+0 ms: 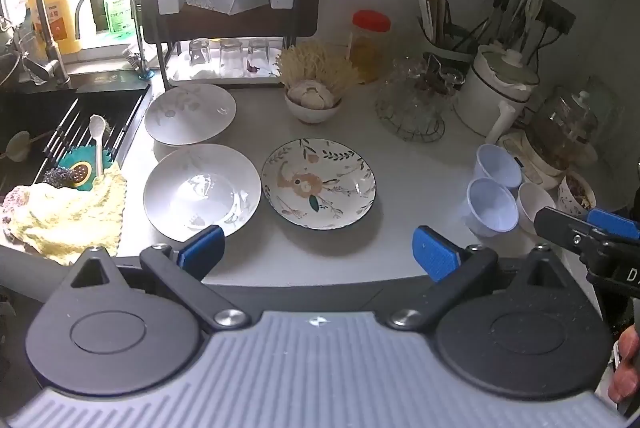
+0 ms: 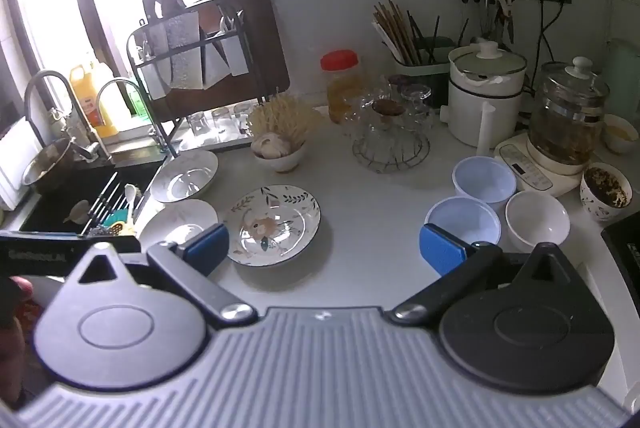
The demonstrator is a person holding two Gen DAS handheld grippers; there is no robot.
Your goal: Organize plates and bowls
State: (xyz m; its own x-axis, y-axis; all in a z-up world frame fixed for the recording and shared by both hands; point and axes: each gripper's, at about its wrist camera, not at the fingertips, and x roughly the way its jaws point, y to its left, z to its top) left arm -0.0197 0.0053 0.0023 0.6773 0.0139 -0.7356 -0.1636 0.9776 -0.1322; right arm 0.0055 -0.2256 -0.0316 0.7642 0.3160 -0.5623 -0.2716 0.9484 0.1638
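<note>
While both jaws are spread wide and nothing is held, the left hand-held gripper [image 1: 318, 248] and right hand-held gripper [image 2: 324, 248] are poised above the tabletop [image 1: 400, 163]. Three plates [image 1: 318, 183] at centre-left and three bowls [image 2: 476, 179] at right lie unstacked; sorting seems not yet begun.

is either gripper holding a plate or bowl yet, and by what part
Nothing is held. The left gripper and right gripper both hang open above the counter, clear of the dishes.
</note>
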